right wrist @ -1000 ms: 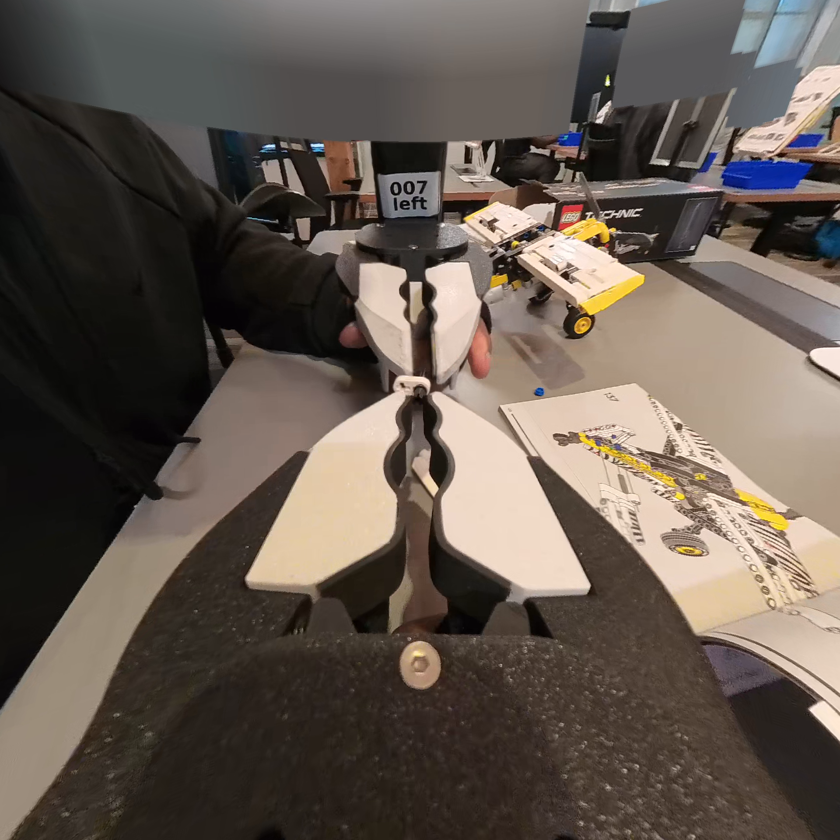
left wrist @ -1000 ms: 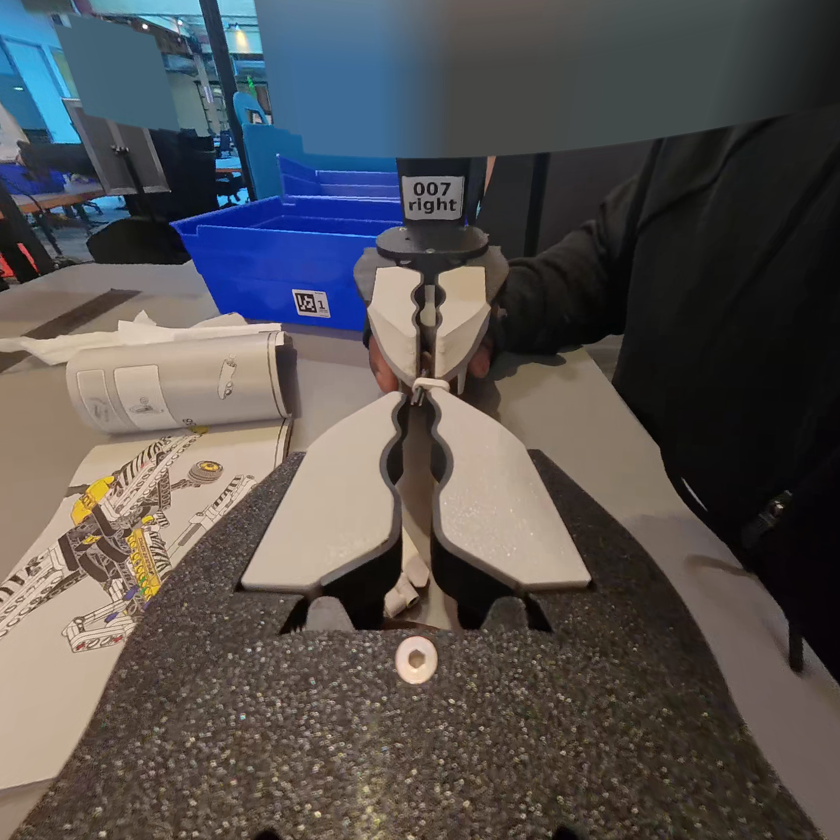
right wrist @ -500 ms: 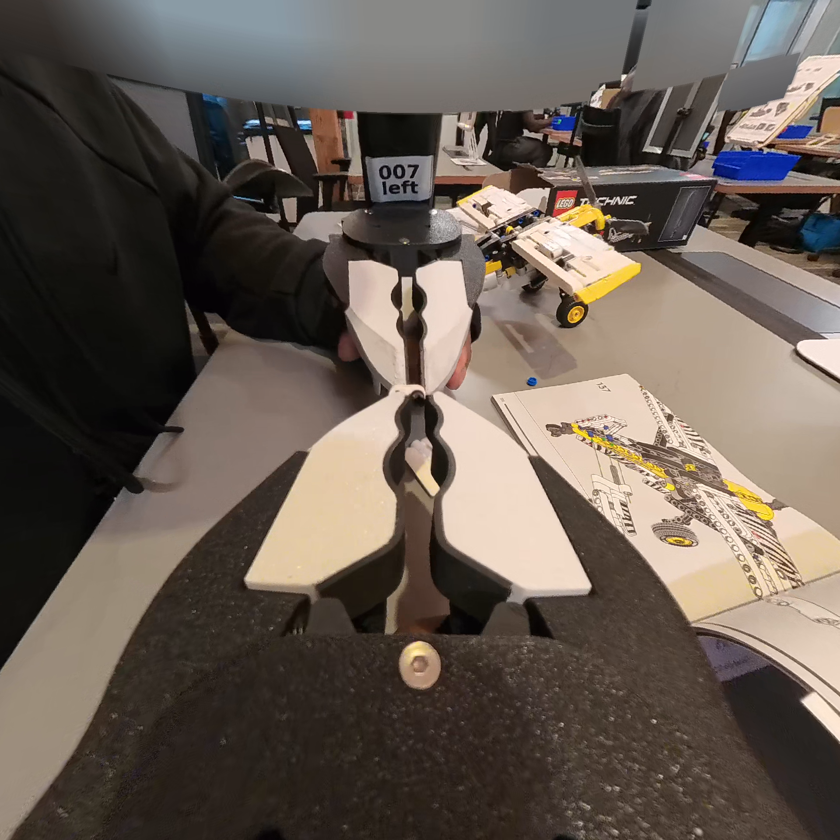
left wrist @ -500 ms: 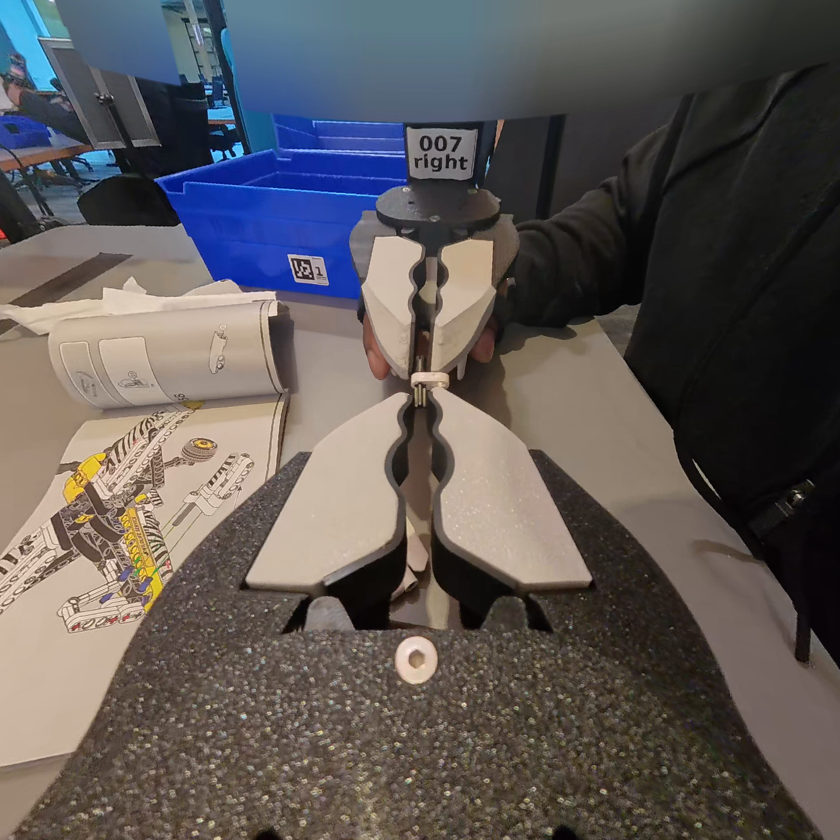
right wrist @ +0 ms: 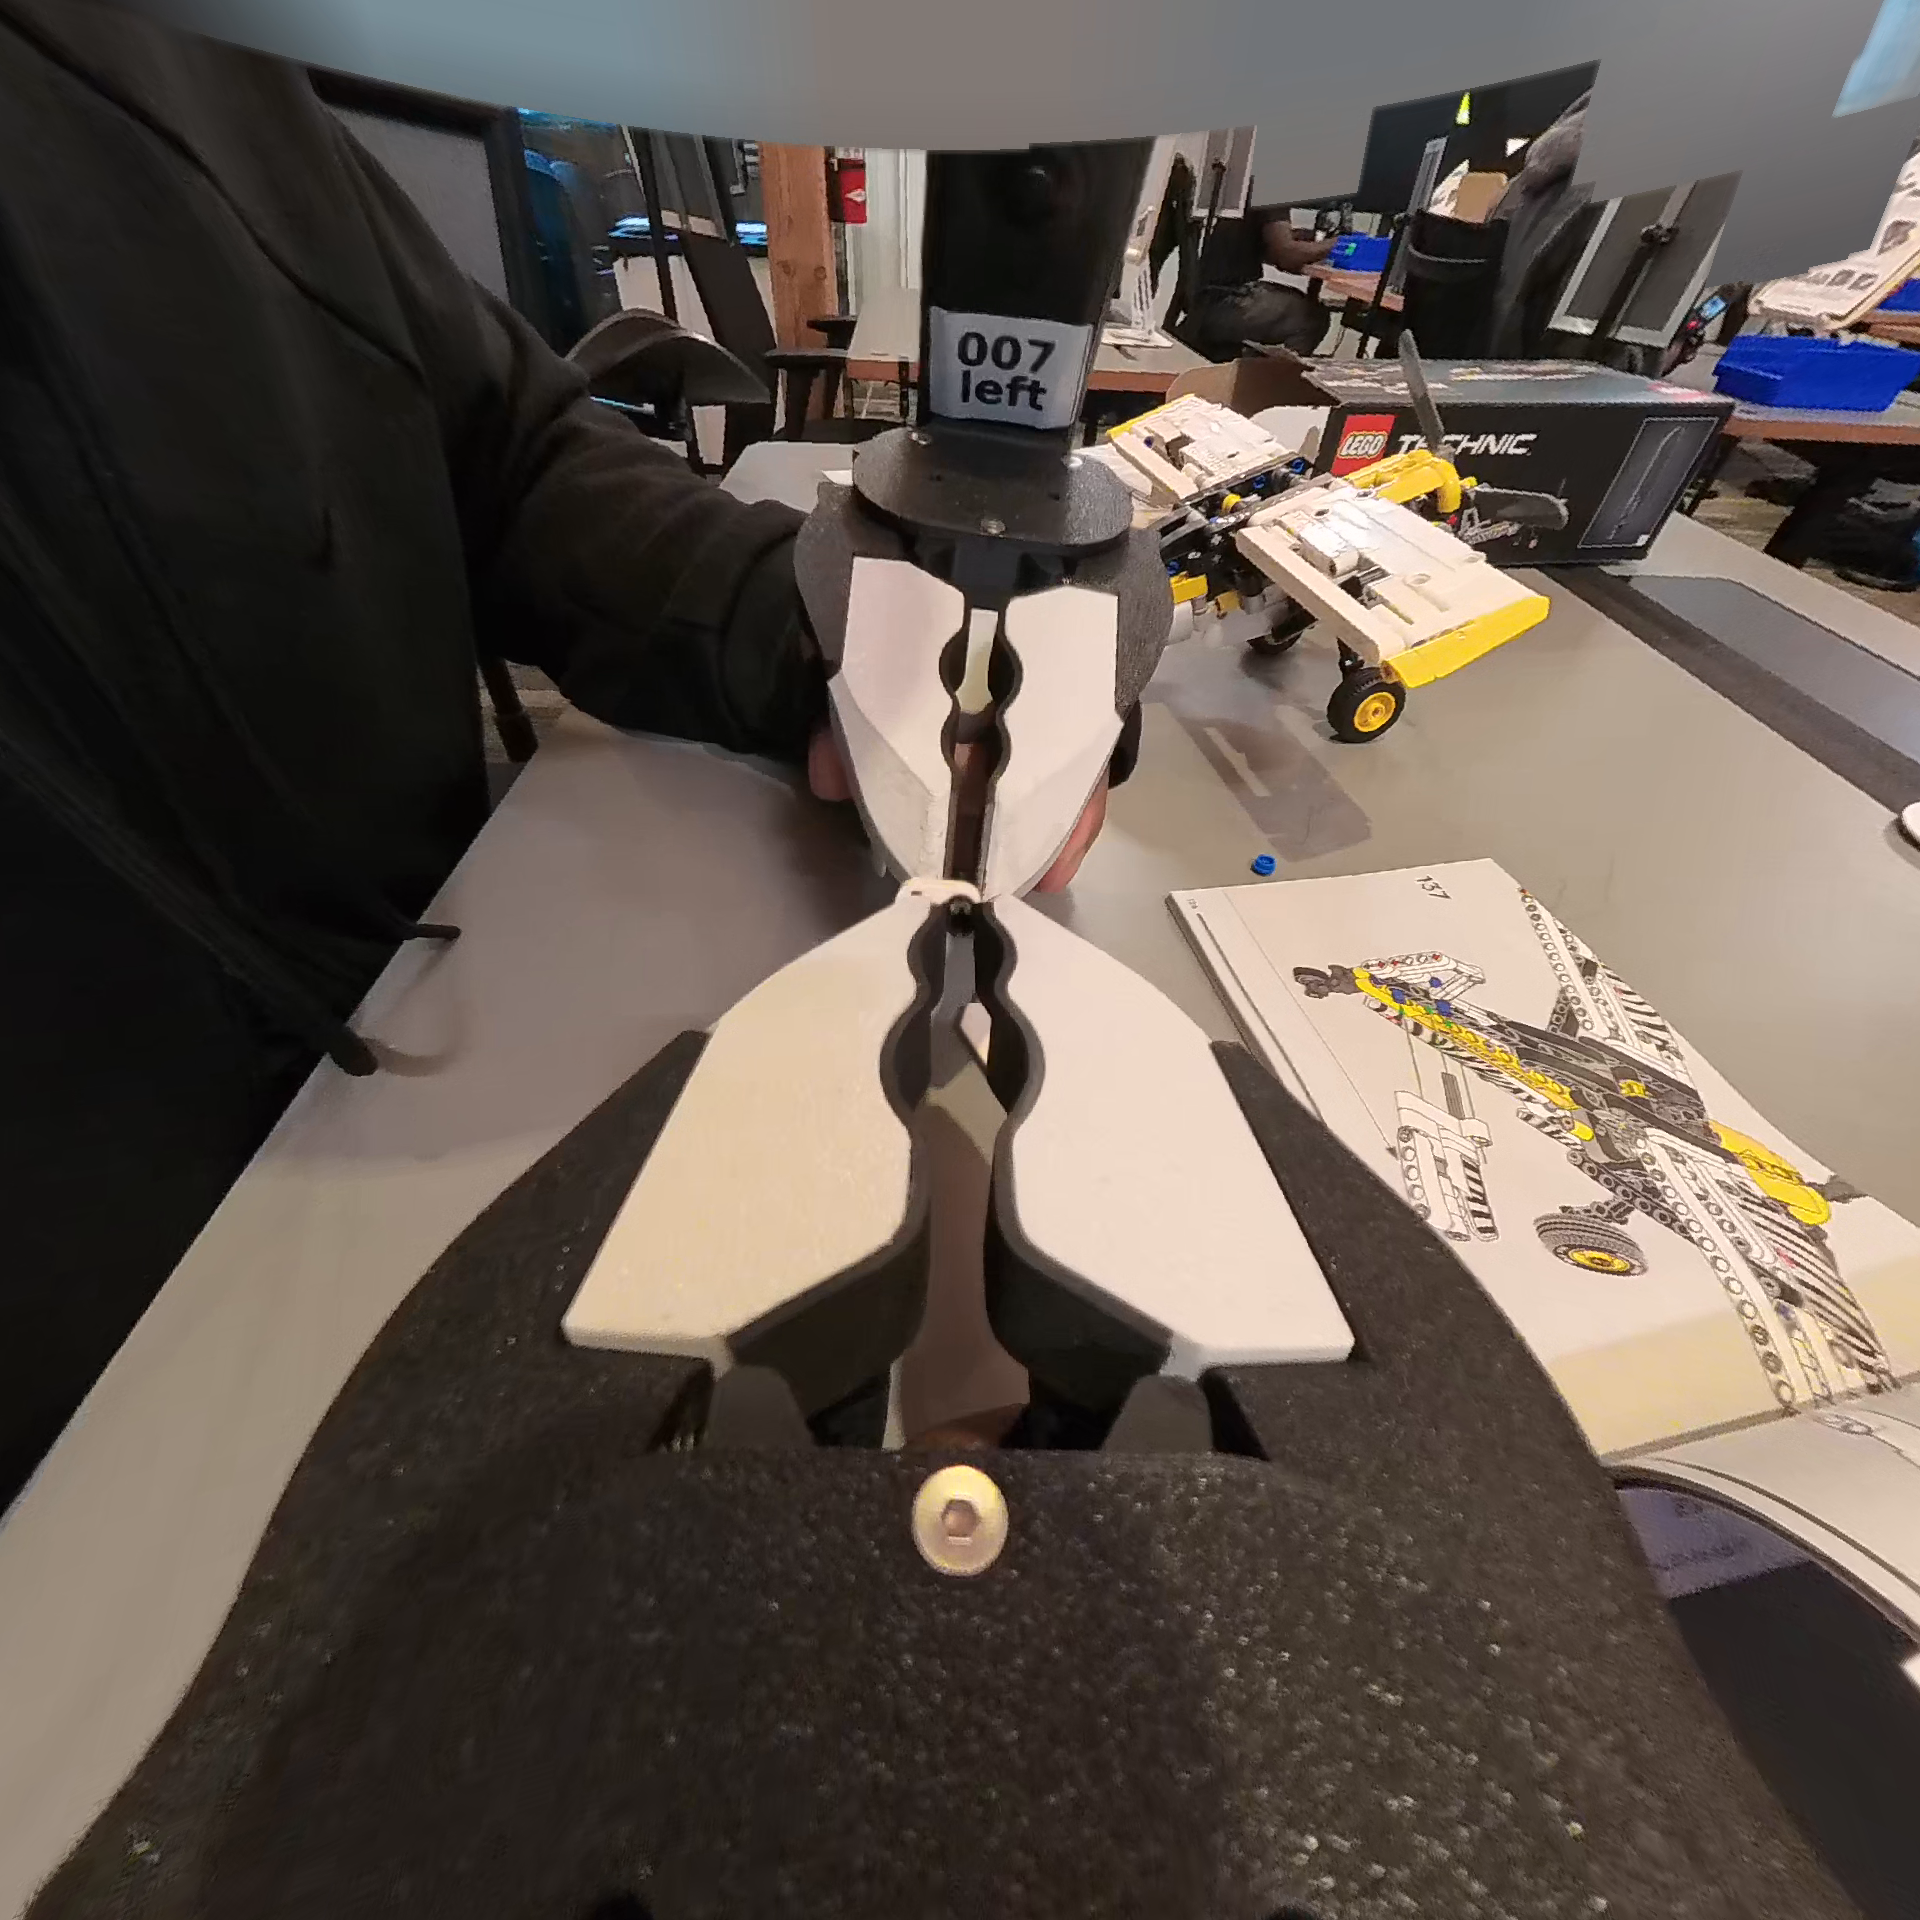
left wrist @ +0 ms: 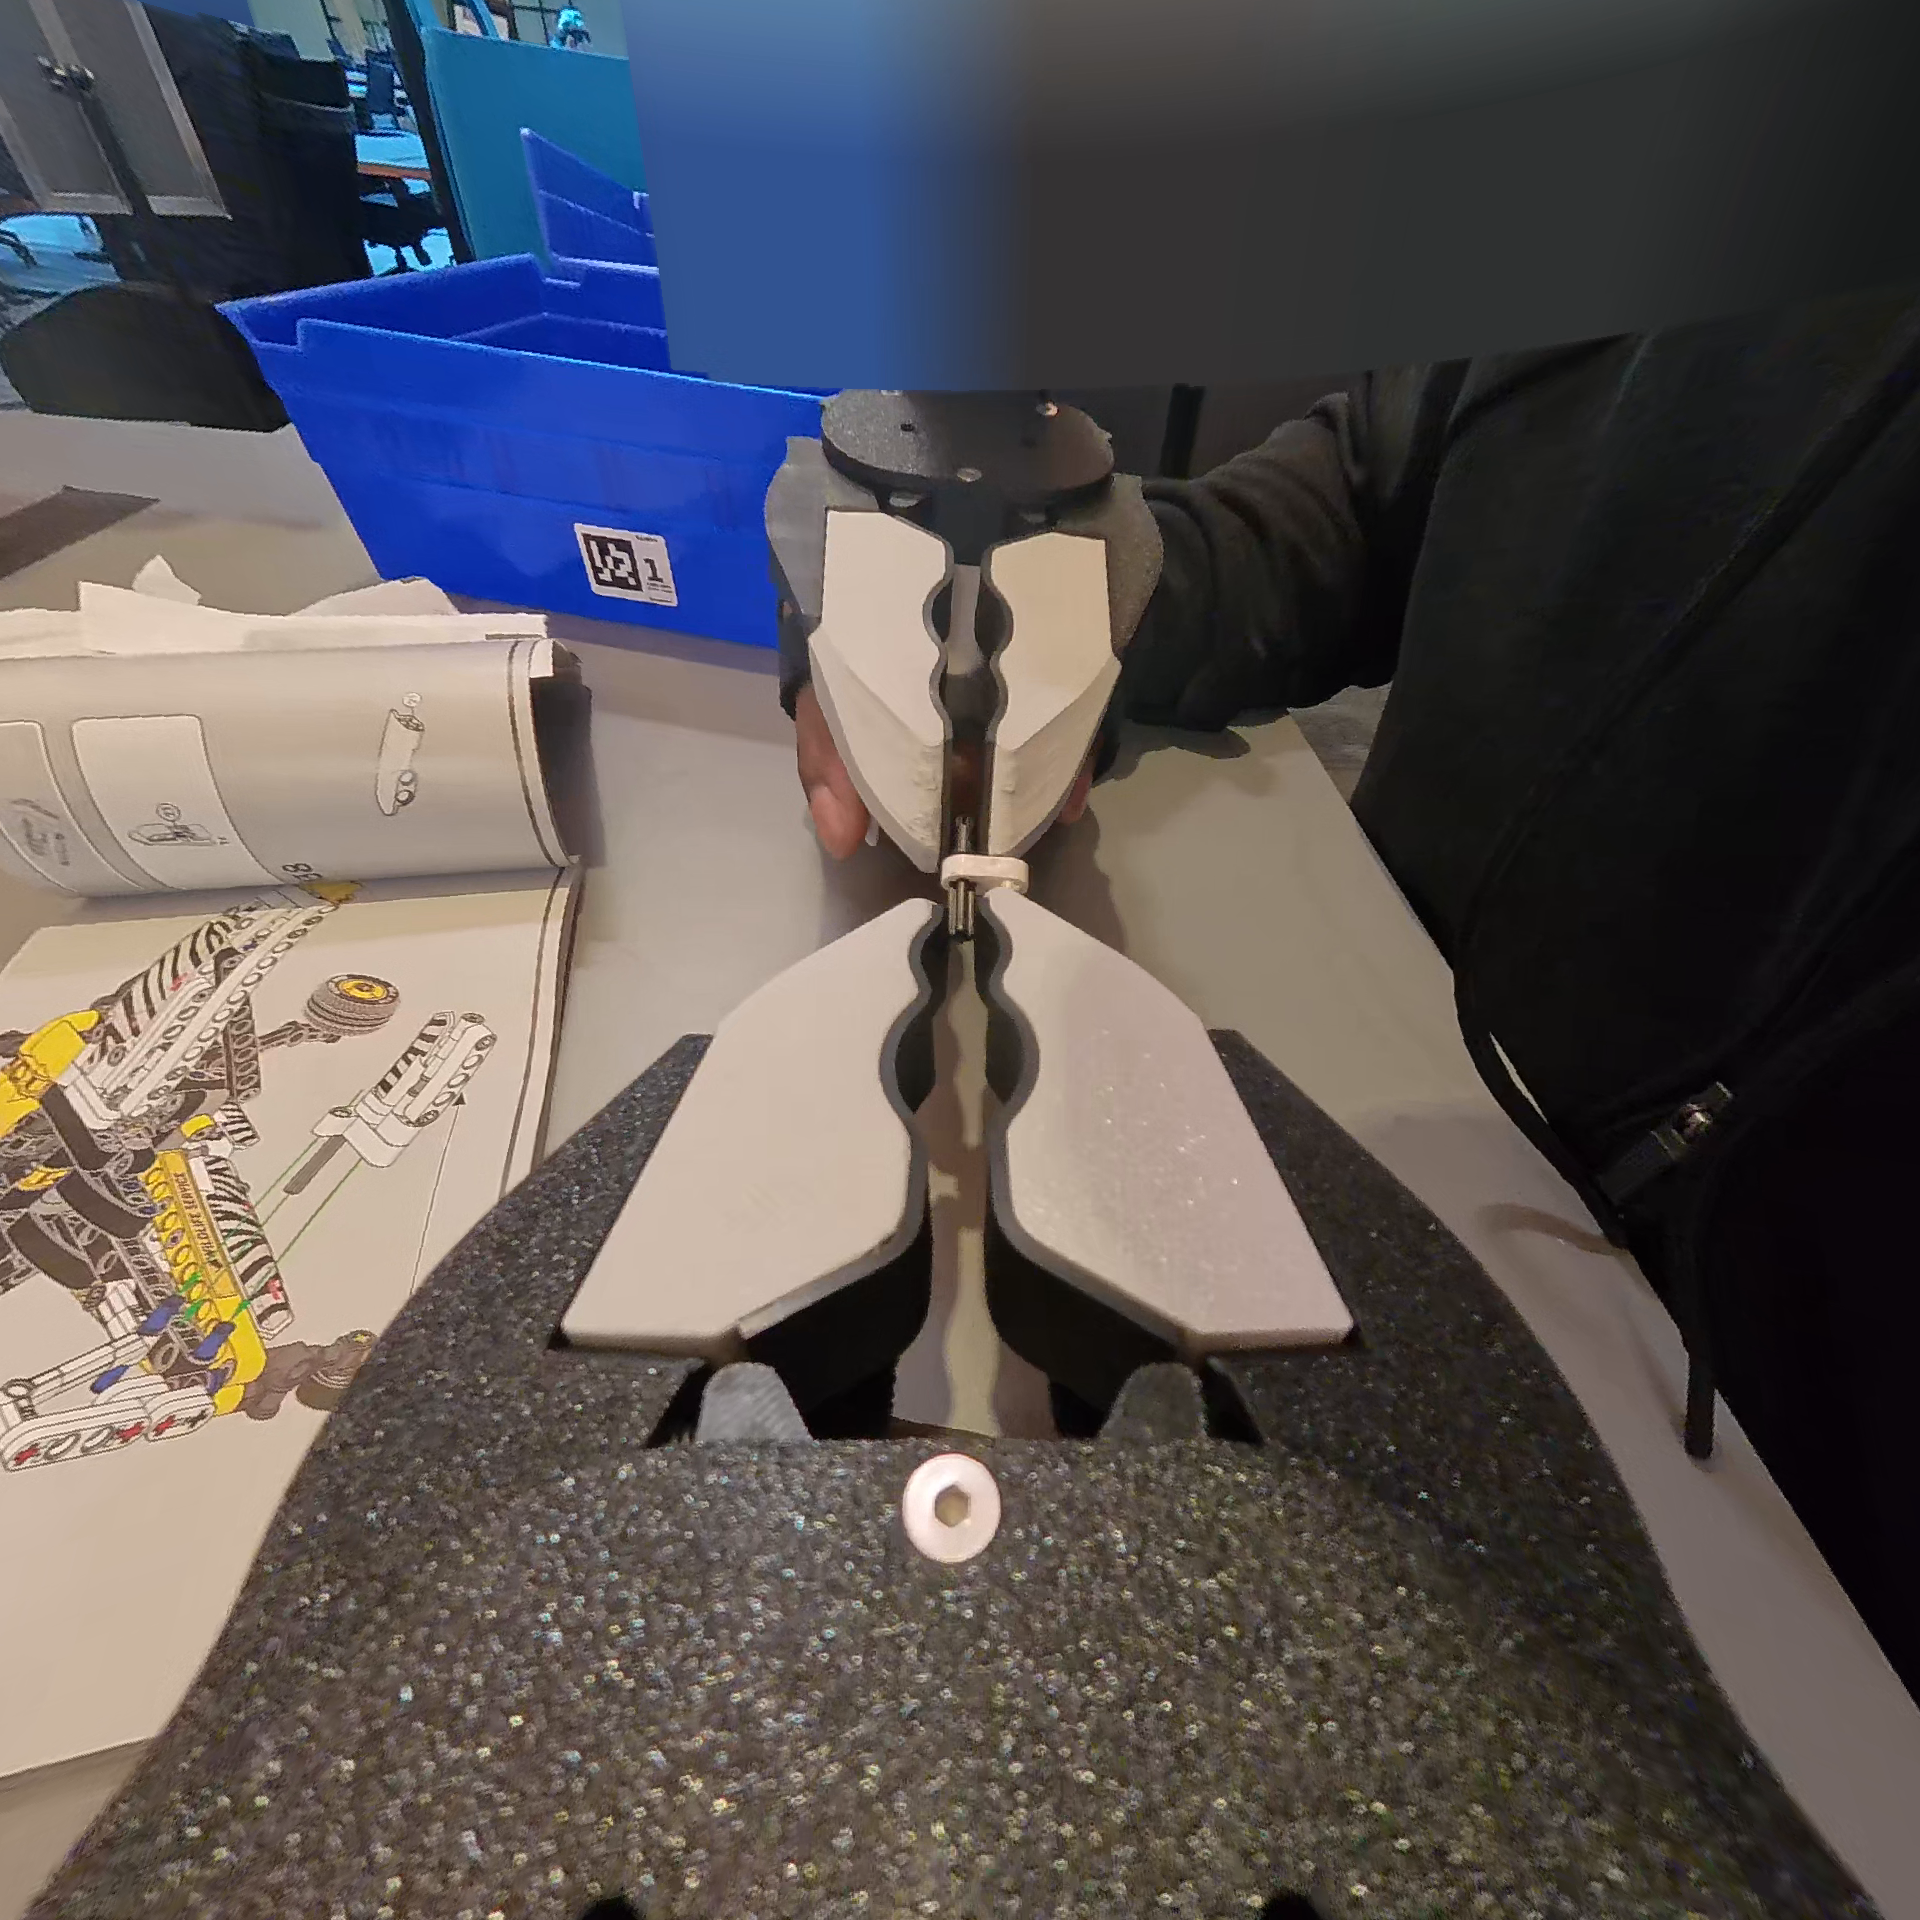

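Grey desk [left wrist: 675, 790] in workshop. Left gripper [left wrist: 958, 925] jaws clenched on dark pin [left wrist: 960, 906]; right gripper [right wrist: 961, 912] jaws grasping small white link [left wrist: 984, 869], crosswise on pin. Grippers tip to tip. Nearby: open manual [right wrist: 1558, 1091], blue bin [left wrist: 499, 457], model plane [right wrist: 1351, 561].

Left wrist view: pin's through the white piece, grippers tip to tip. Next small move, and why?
Probably a short straight push of the left gripper toward the right gripper. The dark pin passes through the white piece at the right gripper's tips, but bare pin shows between it and the left tips. The grippers are lined up end to end.
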`<state>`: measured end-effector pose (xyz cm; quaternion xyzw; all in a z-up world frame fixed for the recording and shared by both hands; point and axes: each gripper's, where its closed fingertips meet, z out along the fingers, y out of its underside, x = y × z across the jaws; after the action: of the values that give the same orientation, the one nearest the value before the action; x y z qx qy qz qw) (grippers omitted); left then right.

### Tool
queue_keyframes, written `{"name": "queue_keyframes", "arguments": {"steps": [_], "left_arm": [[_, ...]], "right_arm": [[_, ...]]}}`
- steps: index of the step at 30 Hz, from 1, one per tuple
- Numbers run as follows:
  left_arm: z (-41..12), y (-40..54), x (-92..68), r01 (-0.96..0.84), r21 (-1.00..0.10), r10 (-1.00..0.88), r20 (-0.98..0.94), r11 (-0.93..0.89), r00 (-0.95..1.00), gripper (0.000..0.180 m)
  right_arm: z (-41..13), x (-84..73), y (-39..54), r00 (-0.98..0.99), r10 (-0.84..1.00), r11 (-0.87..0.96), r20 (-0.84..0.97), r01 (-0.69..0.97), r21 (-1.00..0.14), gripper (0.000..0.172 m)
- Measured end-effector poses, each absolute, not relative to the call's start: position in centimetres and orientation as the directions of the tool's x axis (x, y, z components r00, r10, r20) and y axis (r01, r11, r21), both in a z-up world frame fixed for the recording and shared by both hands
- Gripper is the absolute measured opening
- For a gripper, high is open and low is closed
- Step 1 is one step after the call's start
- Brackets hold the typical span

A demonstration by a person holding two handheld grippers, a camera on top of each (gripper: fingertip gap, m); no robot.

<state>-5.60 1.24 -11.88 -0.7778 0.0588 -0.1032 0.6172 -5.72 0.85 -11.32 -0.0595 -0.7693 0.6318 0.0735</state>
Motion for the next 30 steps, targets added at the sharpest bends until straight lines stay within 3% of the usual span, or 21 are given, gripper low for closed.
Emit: {"name": "queue_keyframes", "arguments": {"steps": [30], "left_arm": [[-12.3, 1.3, -4.5, 0.018, -0.968, -0.278, 0.090, -0.251, 0.956, 0.004]], "right_arm": [[-11.8, -4.7, 0.6, -0.992, 0.083, 0.217, -0.095, 0.111, -0.970, 0.005]]}}
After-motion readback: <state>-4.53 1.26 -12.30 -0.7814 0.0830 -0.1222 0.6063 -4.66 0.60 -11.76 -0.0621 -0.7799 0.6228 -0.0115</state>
